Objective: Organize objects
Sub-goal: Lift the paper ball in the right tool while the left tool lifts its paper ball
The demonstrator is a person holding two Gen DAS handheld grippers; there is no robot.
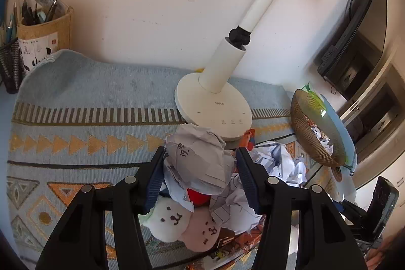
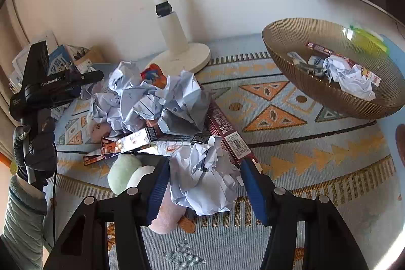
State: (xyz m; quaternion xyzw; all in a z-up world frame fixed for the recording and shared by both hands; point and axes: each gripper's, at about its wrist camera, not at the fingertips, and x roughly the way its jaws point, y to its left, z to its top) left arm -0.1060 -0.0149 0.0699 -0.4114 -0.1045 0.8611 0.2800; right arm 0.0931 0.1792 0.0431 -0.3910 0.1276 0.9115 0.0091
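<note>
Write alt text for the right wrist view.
The right tongs clamp a crumpled paper ball above a patterned blue mat. More crumpled paper, flattened cartons and plush toys lie behind, with a ribbed bowl at right.

Crumpled paper ball (image 1: 200, 158), grey-white w/ dark scribble, raised above the pile, pinched betw. left gripper (image 1: 200, 163) pads on both sides. Second crumpled paper ball (image 2: 202, 181), pale blue-white, likewise clamped betw. right gripper (image 2: 205, 184) pads. Heap of crumpled sheets (image 2: 152, 100) loose on patterned cloth, just in front of lamp base. Long flat boxes: dark red one (image 2: 227, 136) w/ barcode, lying diagonal, touching the heap; shiny foil ones (image 2: 126, 143) beside it, overlapping. Plush toys (image 1: 184, 222), white and pink w/ stitched faces, lying under the held ball. Ribbed gold bowl (image 2: 291, 55) at right, well apart from heap; contents: paper wad, boxes, poss. small wrappers (too small to tell).
</note>
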